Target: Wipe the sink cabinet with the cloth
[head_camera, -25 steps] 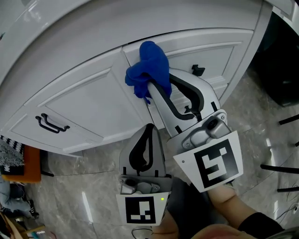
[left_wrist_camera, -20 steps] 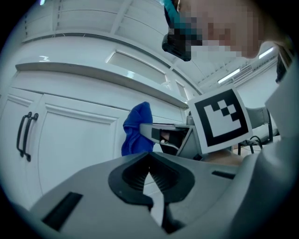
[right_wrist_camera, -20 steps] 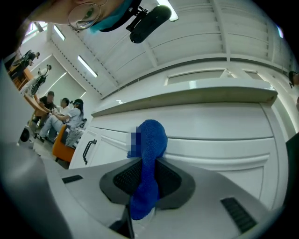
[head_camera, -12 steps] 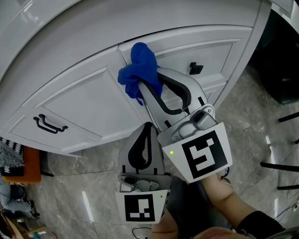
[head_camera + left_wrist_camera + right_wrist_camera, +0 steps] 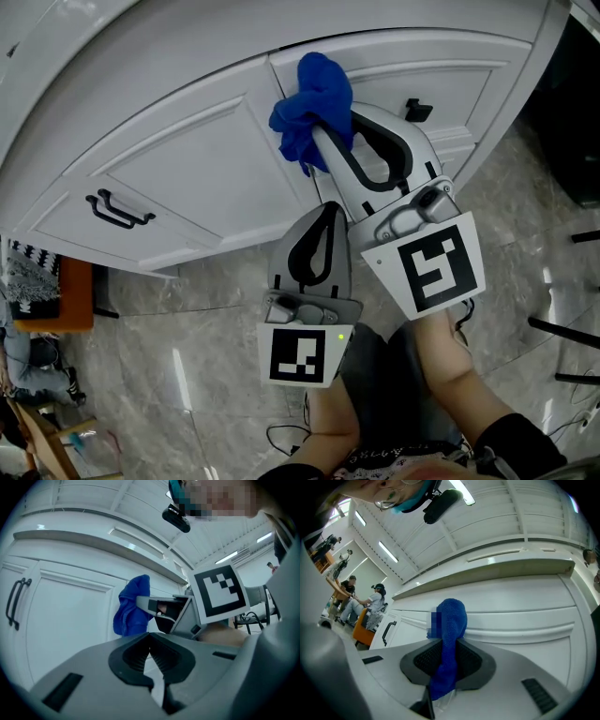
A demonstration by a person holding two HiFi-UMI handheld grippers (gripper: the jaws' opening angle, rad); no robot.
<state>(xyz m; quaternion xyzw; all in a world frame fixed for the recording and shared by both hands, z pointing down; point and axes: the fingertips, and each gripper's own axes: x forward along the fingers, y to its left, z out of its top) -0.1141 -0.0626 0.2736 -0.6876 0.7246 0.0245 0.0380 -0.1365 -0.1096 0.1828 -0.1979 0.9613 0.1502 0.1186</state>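
At twelve o'clock, the right gripper (image 5: 324,129) pinches the cloth (image 5: 314,103), apparently pressing it onto the sink cabinet (image 5: 187,178) for wiping; the left gripper (image 5: 327,208) hangs clenched, empty

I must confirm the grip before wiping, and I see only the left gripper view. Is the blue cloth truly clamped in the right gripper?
Observer: Yes. The right gripper view shows the right gripper shut on the cloth, which runs between its jaws.
Operator: Does anything stand to the right of the cloth?
Observer: The head view shows a small dark knob on the cabinet, right of the cloth.
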